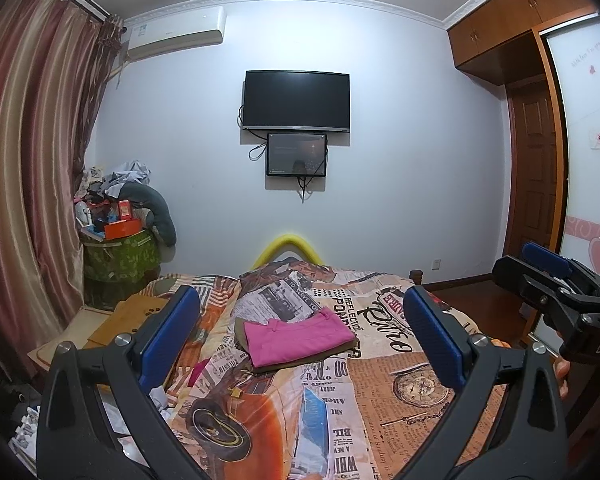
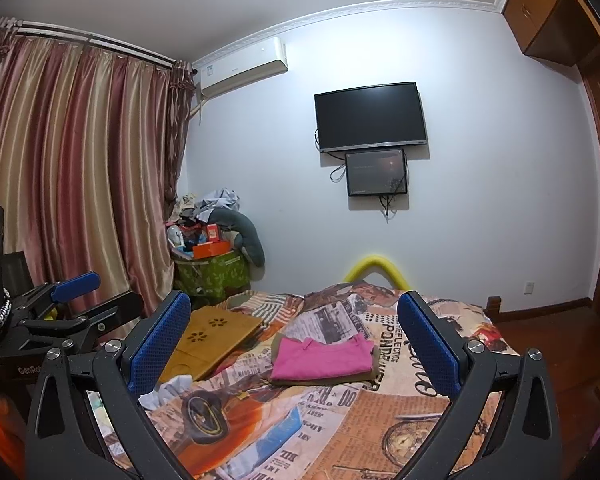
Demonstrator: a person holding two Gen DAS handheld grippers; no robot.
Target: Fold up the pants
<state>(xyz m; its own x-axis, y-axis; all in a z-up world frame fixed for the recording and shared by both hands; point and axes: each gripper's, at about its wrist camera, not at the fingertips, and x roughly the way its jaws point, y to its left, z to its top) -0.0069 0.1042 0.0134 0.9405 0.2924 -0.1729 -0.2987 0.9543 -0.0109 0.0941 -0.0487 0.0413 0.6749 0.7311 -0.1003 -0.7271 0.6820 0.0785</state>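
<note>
Folded pink pants (image 1: 296,338) lie on top of a folded olive-brown garment (image 1: 342,353) in the middle of the bed; both also show in the right wrist view, pink pants (image 2: 322,358) over the olive garment (image 2: 374,372). My left gripper (image 1: 302,344) is open and empty, held above the near part of the bed, short of the stack. My right gripper (image 2: 296,346) is open and empty, also held back from the stack. The right gripper shows at the right edge of the left wrist view (image 1: 556,276). The left gripper shows at the left of the right wrist view (image 2: 74,292).
The bed has a newspaper-print cover (image 1: 400,392). A wooden lap tray (image 2: 214,338) lies on the bed's left side, with crumpled white cloth (image 2: 172,390) near it. A cluttered green bin (image 1: 120,256) stands by the curtain (image 1: 32,168). A TV (image 1: 296,100) hangs on the far wall.
</note>
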